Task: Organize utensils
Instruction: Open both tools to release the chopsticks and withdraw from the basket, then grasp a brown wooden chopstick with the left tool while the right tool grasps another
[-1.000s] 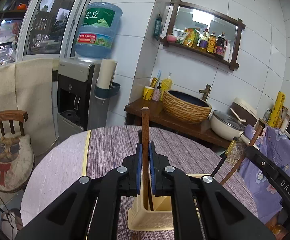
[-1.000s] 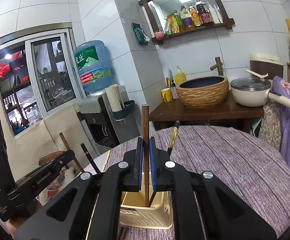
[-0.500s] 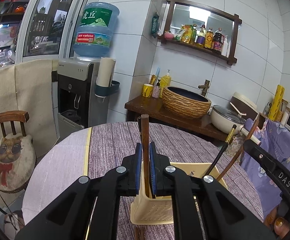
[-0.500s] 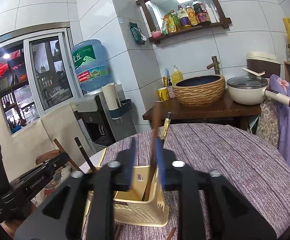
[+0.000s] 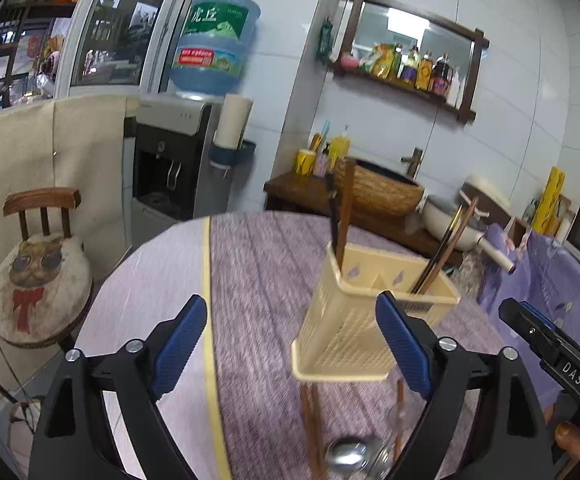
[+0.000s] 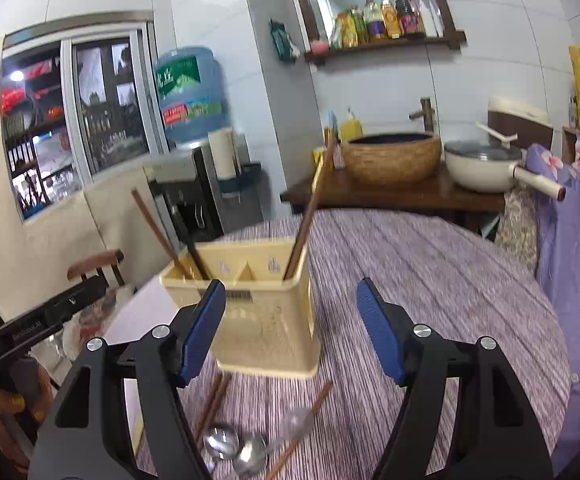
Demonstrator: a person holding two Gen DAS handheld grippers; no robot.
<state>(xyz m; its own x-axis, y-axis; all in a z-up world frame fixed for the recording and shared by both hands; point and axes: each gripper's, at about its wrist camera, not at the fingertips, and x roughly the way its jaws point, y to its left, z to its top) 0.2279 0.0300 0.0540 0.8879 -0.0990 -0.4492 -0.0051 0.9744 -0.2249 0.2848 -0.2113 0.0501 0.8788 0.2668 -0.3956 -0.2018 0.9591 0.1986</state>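
A cream plastic utensil caddy (image 5: pixel 353 320) (image 6: pixel 266 312) stands on the purple-clothed round table (image 5: pixel 258 264). A brown chopstick and a black one (image 5: pixel 342 216) lean in one end compartment, and two more chopsticks (image 5: pixel 445 250) in the other. Loose brown chopsticks (image 6: pixel 214 404) and metal spoons (image 6: pixel 222 442) lie on the cloth in front of the caddy. My left gripper (image 5: pixel 291 344) hangs just short of the caddy, its jaws opening wide and holding nothing. My right gripper (image 6: pixel 290 332) is also opening, with nothing gripped and the caddy just beyond its left pad.
A low chair with a cat cushion (image 5: pixel 38 280) stands left of the table. Behind it are a water dispenser (image 5: pixel 170 160) and a wooden counter with a woven basin (image 6: pixel 391 156) and a pot (image 6: pixel 485 166). Purple floral fabric (image 6: pixel 569 264) hangs at the right.
Each gripper was shut on an upright brown chopstick over the caddy. Both have opened and drawn back and down, and the chopsticks now stand in the caddy.
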